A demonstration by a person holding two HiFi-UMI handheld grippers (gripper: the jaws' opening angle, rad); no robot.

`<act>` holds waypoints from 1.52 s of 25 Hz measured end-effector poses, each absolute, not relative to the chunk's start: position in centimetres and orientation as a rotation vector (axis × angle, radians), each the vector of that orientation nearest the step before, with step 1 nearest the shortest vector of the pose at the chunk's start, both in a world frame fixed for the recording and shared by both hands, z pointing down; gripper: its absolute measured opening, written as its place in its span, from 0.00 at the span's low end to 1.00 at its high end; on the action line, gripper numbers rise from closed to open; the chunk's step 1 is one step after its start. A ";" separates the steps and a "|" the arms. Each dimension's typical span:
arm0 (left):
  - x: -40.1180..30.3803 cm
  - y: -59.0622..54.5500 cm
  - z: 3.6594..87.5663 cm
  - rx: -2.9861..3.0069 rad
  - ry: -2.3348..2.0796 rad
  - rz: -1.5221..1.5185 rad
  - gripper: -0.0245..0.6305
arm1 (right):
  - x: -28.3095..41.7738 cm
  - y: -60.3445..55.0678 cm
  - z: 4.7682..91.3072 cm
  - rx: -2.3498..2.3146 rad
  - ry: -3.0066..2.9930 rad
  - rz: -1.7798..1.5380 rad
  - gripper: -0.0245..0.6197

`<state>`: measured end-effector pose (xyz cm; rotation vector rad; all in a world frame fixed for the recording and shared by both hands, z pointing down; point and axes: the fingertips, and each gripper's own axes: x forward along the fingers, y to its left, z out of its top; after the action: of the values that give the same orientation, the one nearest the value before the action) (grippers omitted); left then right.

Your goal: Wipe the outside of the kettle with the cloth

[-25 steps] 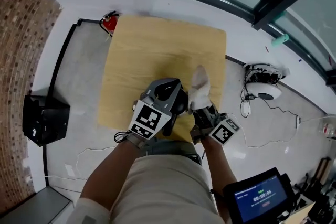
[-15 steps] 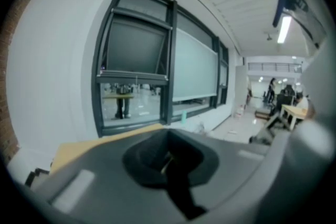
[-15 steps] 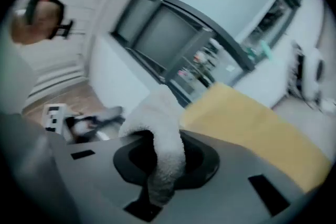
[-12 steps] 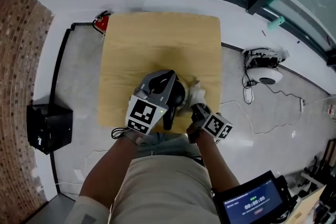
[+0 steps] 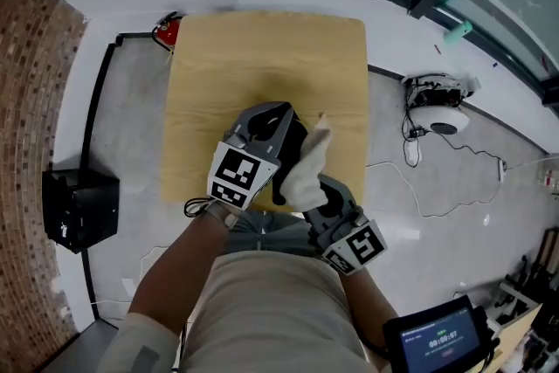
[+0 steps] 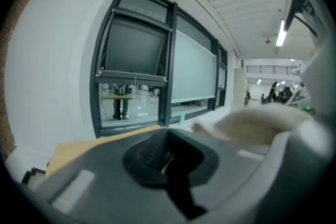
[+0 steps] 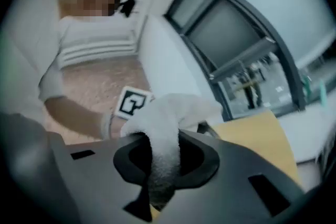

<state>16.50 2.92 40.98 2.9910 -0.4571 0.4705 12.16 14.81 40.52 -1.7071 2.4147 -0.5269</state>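
The dark kettle point(image 5: 291, 155) stands near the front edge of the wooden table point(image 5: 262, 57), mostly hidden under my left gripper point(image 5: 266, 120). In the left gripper view the left gripper point(image 6: 170, 165) has its jaws together; what they touch, if anything, is hidden. My right gripper point(image 5: 316, 188) is shut on the white cloth point(image 5: 307, 163), which stands up against the kettle's right side. In the right gripper view the cloth point(image 7: 168, 118) runs down between the jaws of the right gripper point(image 7: 157, 165). The cloth point(image 6: 257, 126) also shows at the right of the left gripper view.
A red object point(image 5: 166, 32) sits by the table's far left corner. A black box point(image 5: 79, 214) stands on the floor at the left. Cables and a white device point(image 5: 437, 118) lie on the floor at the right. A screen point(image 5: 441, 341) is at the bottom right.
My right gripper has pulled back toward the person, risen and rolled, carrying the cloth from low beside the kettle to upright against it. The left gripper has stayed put.
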 end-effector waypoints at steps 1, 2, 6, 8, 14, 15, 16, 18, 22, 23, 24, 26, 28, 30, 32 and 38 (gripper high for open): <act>16.4 2.9 41.0 2.989 -0.456 0.475 0.02 | 10.5 14.8 39.7 -1.720 2.517 -0.369 0.15; 16.3 2.8 41.1 2.983 -0.455 0.482 0.02 | 9.6 15.1 39.8 -1.750 2.583 -0.286 0.15; 16.0 2.8 41.3 2.956 -0.452 0.482 0.02 | 8.8 17.9 45.0 -1.841 2.843 -0.369 0.15; 16.1 2.7 41.3 2.956 -0.454 0.479 0.02 | 7.9 19.6 50.2 -1.822 3.031 -0.511 0.15; 16.3 2.8 41.4 2.954 -0.451 0.479 0.02 | 9.7 16.5 48.7 -1.877 2.859 -0.605 0.15; 16.2 2.8 41.4 2.953 -0.451 0.477 0.02 | 9.9 16.1 48.4 -1.864 2.852 -0.587 0.15; 16.2 2.7 41.4 2.954 -0.452 0.476 0.02 | 9.7 16.2 49.8 -1.840 2.891 -0.638 0.15; 16.3 2.9 41.5 2.959 -0.443 0.481 0.02 | 8.5 17.4 55.6 -1.791 3.062 -0.923 0.15; 16.7 3.4 41.5 2.946 -0.418 0.471 0.02 | 7.5 17.2 54.8 -1.767 3.318 -0.885 0.15; 16.6 3.2 41.5 2.935 -0.421 0.460 0.02 | 7.5 16.8 53.5 -1.744 3.308 -0.852 0.15; 16.5 3.1 41.6 2.924 -0.424 0.451 0.02 | 7.5 16.7 53.1 -1.713 3.282 -0.878 0.15; 16.5 2.9 41.7 2.911 -0.429 0.444 0.02 | 7.5 17.1 55.1 -1.645 3.239 -1.091 0.15; 16.5 2.8 41.7 2.906 -0.436 0.445 0.02 | 7.4 17.5 57.3 -1.606 3.326 -1.283 0.15; 16.4 2.8 41.6 2.900 -0.444 0.446 0.02 | 6.9 17.3 55.9 -1.575 3.461 -1.239 0.15; 16.2 2.5 41.7 2.888 -0.449 0.440 0.02 | 6.5 16.7 53.1 -1.526 3.416 -1.193 0.15; 15.9 2.2 41.8 2.866 -0.493 0.437 0.01 | 5.9 17.1 56.3 -1.431 3.375 -1.588 0.15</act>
<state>15.94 2.24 41.81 2.8662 -0.4933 0.4372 5.87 17.14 56.30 -1.4308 3.3749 -1.5884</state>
